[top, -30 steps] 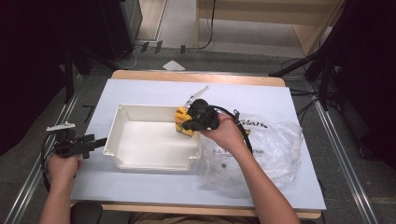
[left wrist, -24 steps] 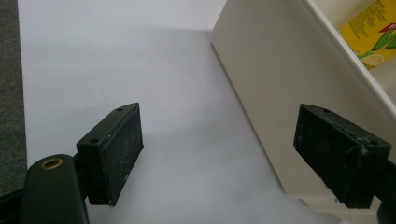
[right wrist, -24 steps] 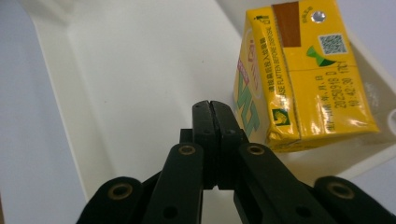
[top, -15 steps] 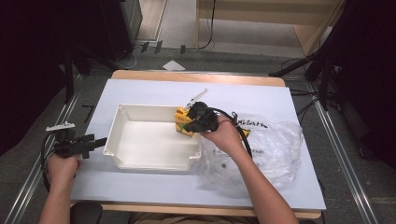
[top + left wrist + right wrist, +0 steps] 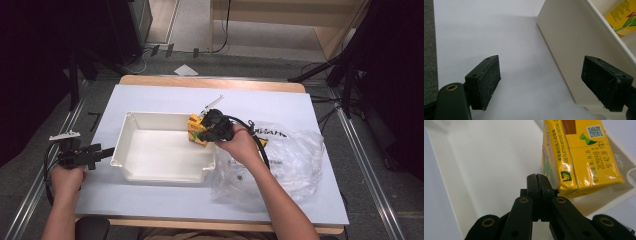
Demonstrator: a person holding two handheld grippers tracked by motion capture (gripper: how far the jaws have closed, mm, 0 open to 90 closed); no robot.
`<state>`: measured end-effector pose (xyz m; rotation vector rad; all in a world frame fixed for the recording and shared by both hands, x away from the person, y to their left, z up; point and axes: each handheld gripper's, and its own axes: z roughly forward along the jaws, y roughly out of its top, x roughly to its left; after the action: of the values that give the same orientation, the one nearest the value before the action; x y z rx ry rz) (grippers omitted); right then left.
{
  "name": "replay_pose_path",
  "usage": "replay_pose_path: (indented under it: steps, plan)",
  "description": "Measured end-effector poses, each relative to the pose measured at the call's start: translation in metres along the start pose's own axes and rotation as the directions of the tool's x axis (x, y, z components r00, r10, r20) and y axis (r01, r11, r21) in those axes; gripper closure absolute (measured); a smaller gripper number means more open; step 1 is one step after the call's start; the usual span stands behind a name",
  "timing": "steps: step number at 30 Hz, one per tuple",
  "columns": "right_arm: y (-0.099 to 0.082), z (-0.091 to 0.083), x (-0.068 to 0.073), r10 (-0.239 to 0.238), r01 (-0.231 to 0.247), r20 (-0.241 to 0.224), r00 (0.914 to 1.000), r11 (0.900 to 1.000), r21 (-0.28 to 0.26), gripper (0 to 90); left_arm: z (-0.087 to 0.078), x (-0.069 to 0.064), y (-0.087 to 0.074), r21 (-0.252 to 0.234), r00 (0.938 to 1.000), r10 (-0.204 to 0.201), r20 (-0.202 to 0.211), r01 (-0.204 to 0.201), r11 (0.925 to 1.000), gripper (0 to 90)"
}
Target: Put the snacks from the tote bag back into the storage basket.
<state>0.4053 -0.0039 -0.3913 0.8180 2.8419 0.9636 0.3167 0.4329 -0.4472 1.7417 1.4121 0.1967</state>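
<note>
A yellow drink carton (image 5: 196, 130) (image 5: 579, 157) hangs tilted over the far right corner of the white tray (image 5: 155, 147) (image 5: 481, 162). My right gripper (image 5: 209, 128) (image 5: 539, 185) is shut, with its jaws pressed together at the carton's lower corner, pinching its edge. My left gripper (image 5: 106, 151) (image 5: 549, 85) stands open on the table just outside the tray's left wall (image 5: 569, 45), with nothing between its fingers. Over that wall a bit of the carton (image 5: 622, 17) shows.
A crumpled clear plastic bag (image 5: 287, 155) with black lettering lies on the table right of the tray, under the right forearm. The pale blue table top (image 5: 165, 100) has bare room behind the tray. Metal rails run along both sides of the table.
The right gripper and the carton have shifted only slightly over the tray's right corner. The left gripper has stayed where it was.
</note>
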Motion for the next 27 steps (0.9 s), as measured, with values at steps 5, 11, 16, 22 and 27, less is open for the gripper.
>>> replay_pose_path:
  steps: [5,11,16,22,27]
  plan:
    - [-0.0013,0.0010,-0.0019,0.002,-0.002,0.007,1.0000,1.0000,0.010,90.0,0.0000,-0.0002,0.0000,0.000,1.0000,0.000,0.000,0.000,1.0000,16.9]
    - [-0.0030,-0.0001,-0.0055,0.022,-0.022,0.015,0.9996,0.9997,0.009,90.0,0.0002,-0.0003,0.0000,0.001,1.0000,0.000,0.000,0.000,1.0000,16.8]
    - [-0.0035,-0.0005,-0.0076,0.019,-0.019,0.021,0.9996,0.9998,0.006,90.0,0.0000,-0.0002,0.0000,0.000,1.0000,0.001,-0.001,-0.001,1.0000,16.8]
    - [-0.0040,-0.0012,-0.0086,0.010,-0.010,0.021,0.9997,0.9999,0.004,89.5,0.0000,0.0000,0.0000,0.000,1.0000,0.000,0.000,0.000,1.0000,16.8]
    - [-0.0032,-0.0032,-0.0066,0.005,-0.005,0.002,1.0000,1.0000,-0.006,87.7,0.0001,0.0000,0.0000,0.000,1.0000,0.000,0.002,0.000,1.0000,16.8]
